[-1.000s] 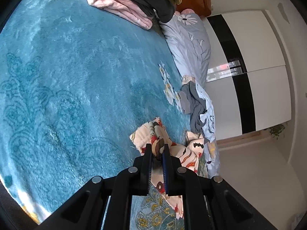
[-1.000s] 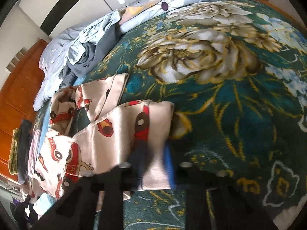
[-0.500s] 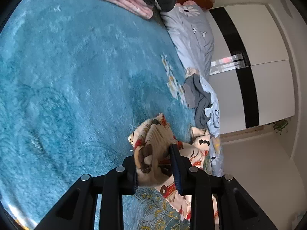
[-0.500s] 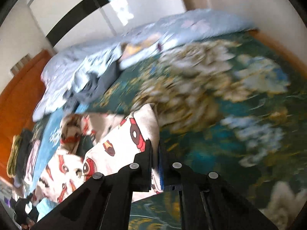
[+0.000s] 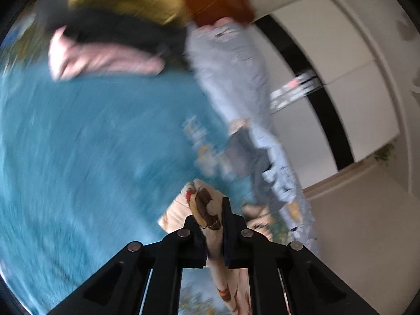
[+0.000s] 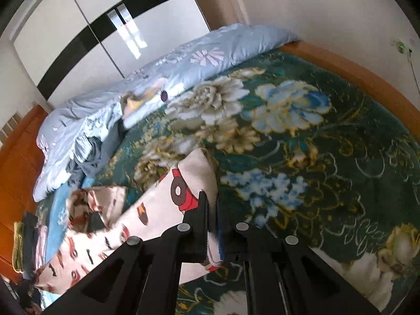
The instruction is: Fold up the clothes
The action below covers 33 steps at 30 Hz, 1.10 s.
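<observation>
A cream garment [image 6: 157, 210] printed with red and brown cartoon figures lies stretched over the bed between both grippers. My right gripper [image 6: 211, 211] is shut on one edge of it, lifted off the dark green flowered blanket [image 6: 315, 157]. In the blurred left wrist view, a bunched fold of the same garment [image 5: 202, 199] sits between the fingers of my left gripper [image 5: 210, 218]. Its jaws are closing on that fold above the teal blanket [image 5: 78, 144]. The cloth hangs down below the left fingers.
A stack of folded pink, black and olive clothes [image 5: 105, 39] lies at the far end of the bed. A crumpled grey garment [image 6: 89, 162] rests against the pale blue duvet [image 6: 183, 60]. White wardrobe doors [image 6: 105, 26] and the wooden bed frame [image 6: 354, 78] border the bed.
Both grippers have risen, lifting the garment off the blankets. The left jaws opened around a thicker bunch of cloth, then closed on it. The left view swung up toward the folded stack.
</observation>
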Tool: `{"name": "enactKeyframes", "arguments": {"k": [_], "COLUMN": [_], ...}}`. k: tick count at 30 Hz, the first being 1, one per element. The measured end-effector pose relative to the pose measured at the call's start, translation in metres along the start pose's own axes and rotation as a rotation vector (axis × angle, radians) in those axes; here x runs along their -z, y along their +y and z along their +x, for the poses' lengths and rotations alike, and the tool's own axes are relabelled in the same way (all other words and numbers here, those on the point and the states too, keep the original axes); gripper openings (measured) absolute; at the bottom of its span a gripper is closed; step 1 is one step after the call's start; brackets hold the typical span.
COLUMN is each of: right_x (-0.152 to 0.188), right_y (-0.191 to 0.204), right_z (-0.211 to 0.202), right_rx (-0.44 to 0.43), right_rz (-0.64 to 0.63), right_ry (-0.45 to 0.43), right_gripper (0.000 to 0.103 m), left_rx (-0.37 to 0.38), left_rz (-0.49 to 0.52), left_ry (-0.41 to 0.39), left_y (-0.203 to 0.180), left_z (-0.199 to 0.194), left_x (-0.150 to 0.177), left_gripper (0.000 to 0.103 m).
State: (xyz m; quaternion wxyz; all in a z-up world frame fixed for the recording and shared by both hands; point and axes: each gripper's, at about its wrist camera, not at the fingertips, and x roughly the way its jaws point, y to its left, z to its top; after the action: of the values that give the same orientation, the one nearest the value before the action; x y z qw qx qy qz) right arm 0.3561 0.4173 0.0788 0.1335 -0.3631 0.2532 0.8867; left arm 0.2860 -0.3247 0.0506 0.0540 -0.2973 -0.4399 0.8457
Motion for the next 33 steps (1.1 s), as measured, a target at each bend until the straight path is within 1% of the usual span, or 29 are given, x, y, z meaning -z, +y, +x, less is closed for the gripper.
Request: {"name": "enactKeyframes", "arguments": {"k": [1,3,6,7,9,11,12,16,20,22,27,30,32,33], "right_x": [-0.004,-0.011,-0.008,-0.002,0.015,0.033,0.041,0.056,0.059,0.061,0.062,0.062,0.064,0.064], "right_y": [0.002,0.005,-0.003,-0.010,-0.029,-0.049,-0.057,-0.068,-0.074,-0.076,-0.081,-0.083,-0.084,-0.084], "right_z": [-0.004,-0.015,-0.024,-0.021,-0.009,0.008,0.017,0.032,0.042,0.047,0.048,0.049,0.050,0.049], "right_rx": [-0.006,-0.013,0.003,0.020,0.053,0.081,0.095,0.130,0.140,0.146,0.135,0.121,0.117,0.116], "right_rz": [-0.009,-0.031,-0.054,-0.052,-0.030,0.011,0.027,0.043,0.055,0.060,0.068,0.077,0.081,0.080], "right_ry": [-0.013,-0.040,-0.046,-0.028,0.028,0.093,0.124,0.180,0.201,0.211,0.220,0.223,0.224,0.224], "right_gripper": [0.006,0.006,0.006,0.006,0.006,0.006,0.006,0.006,0.006,0.006,0.006,0.006,0.006,0.006], "left_rx": [0.026,0.033,-0.030,-0.052,-0.101,-0.120,-0.129,-0.184,-0.225,-0.259,-0.300,-0.315,-0.306,-0.309], "left_rz": [0.044,0.116,0.119,0.120,0.018,-0.093,-0.114,-0.088,-0.053,-0.038,-0.091,-0.096,-0.126,-0.122], "left_ry": [-0.033,-0.074,-0.039,-0.026,0.041,0.094,0.104,0.122,0.128,0.137,0.155,0.160,0.159,0.155], "left_y": [-0.012,-0.022,0.014,0.026,0.064,0.100,0.107,0.110,0.106,0.107,0.120,0.123,0.121,0.117], "left_z": [-0.010,-0.026,-0.030,-0.031,-0.019,-0.009,-0.008,-0.009,-0.009,-0.008,-0.010,-0.010,-0.011,-0.010], "left_x": [-0.007,-0.010,0.008,0.015,0.028,0.045,0.051,0.061,0.064,0.068,0.078,0.082,0.078,0.075], "left_gripper": [0.008,0.008,0.008,0.009,0.008,0.008,0.009,0.009,0.008,0.009,0.009,0.009,0.009,0.009]}}
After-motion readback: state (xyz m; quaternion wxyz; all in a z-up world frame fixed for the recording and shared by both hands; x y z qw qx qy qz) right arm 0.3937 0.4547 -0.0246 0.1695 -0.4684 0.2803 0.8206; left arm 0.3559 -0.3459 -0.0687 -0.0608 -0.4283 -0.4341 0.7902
